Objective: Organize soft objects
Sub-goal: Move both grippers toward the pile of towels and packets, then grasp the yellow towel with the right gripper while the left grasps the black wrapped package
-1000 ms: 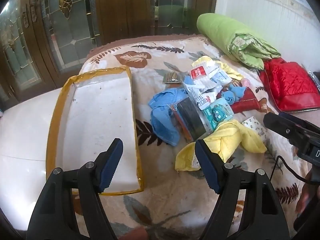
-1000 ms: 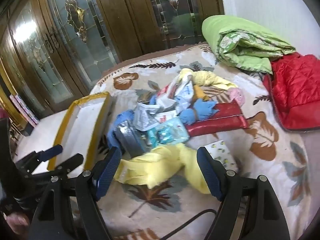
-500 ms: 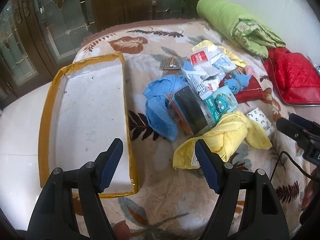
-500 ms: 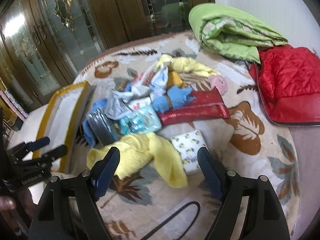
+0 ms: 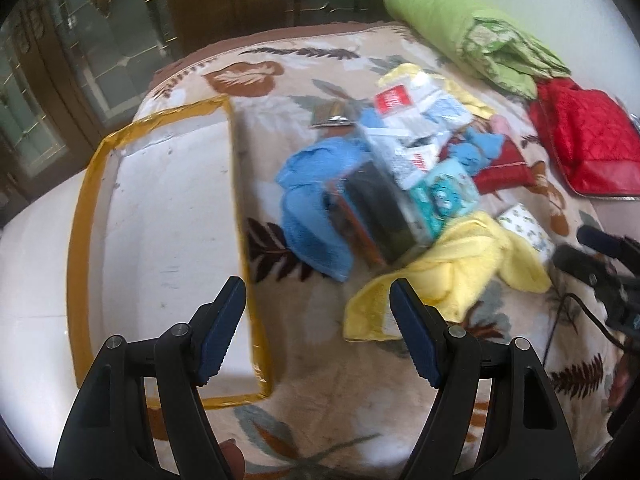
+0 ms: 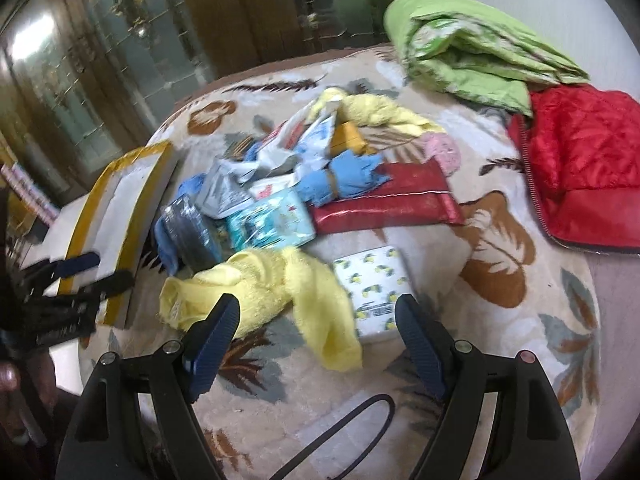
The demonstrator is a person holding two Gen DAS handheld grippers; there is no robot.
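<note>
Both claws spread wide, nothing between the jaws. Right gripper (image 6: 316, 336) is the nearer one to the crumpled yellow terry towel (image 6: 276, 284): the towel sits just ahead of its fingertips, slightly left of centre, and the left fingertip overlaps the towel's near edge in that view. Towel's long axis runs roughly left-right across the gripper's line, with one tail drooping toward the camera on the right. Left gripper (image 5: 318, 324) sees the same towel off to its right, just past its right fingertip (image 5: 404, 308); dead ahead of it is bare leaf-print blanket (image 5: 320, 360). Left of that, just beside its left fingertip, lies the shallow white tray with yellow tape rim (image 5: 236, 184), the likely drop spot. Beyond the towel: a lemon-print tissue pack (image 6: 372, 284) touching its right side, then the heap of blue cloth (image 5: 308, 208), packets and a red pouch (image 6: 384, 204). My call: right gripper takes the towel, pinching across its short axis.
</note>
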